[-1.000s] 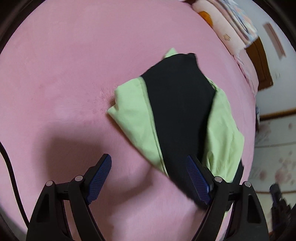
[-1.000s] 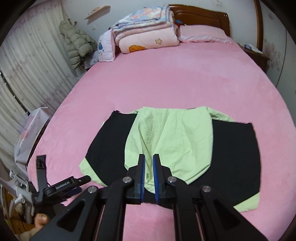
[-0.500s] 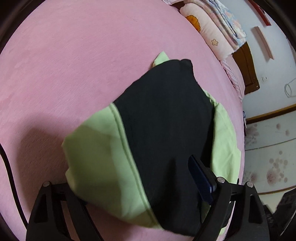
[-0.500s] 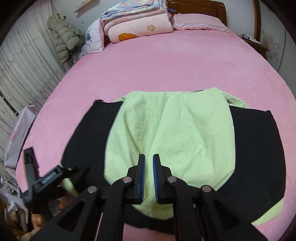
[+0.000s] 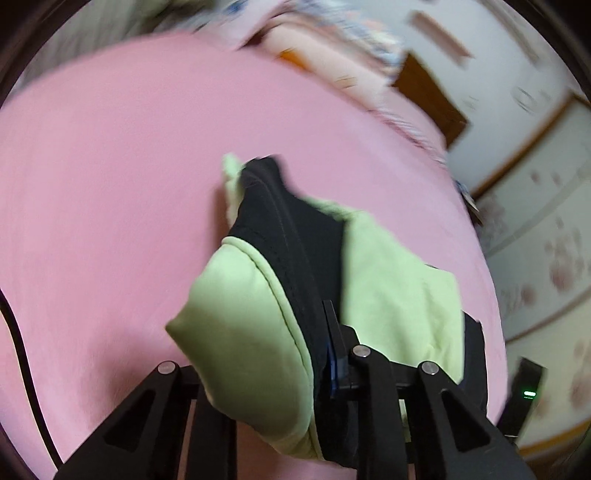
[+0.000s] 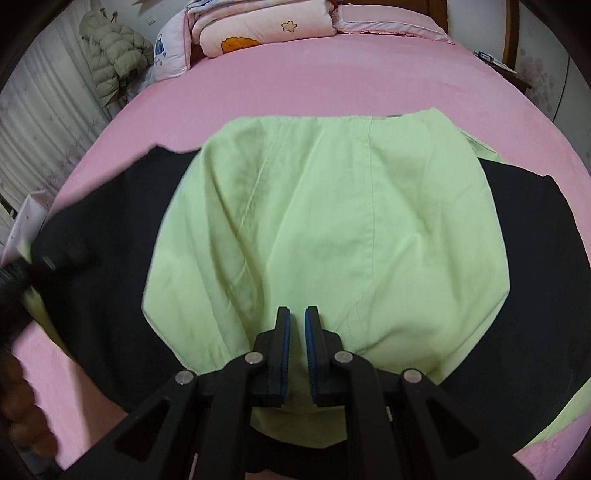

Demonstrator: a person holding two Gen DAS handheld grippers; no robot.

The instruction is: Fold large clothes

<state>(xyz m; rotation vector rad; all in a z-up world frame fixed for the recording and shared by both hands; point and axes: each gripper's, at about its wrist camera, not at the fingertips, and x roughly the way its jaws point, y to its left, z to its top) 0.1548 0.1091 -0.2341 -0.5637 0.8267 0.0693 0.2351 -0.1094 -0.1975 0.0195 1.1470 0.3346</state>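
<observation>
No legible text, label, brand or number in either view, star and orange cartoon prints on folded pink quilt (image 6: 266,29) far beyond the jaws, pictorial only

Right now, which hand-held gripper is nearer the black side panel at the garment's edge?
Left. The left hand-held gripper is closing with the black panel and green hem bunched between its jaws. The right hand-held gripper sits over the green middle section, beside that panel.

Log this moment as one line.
left tool: closing on garment corner | right tool: shut over green panel | garment: on bed
</observation>
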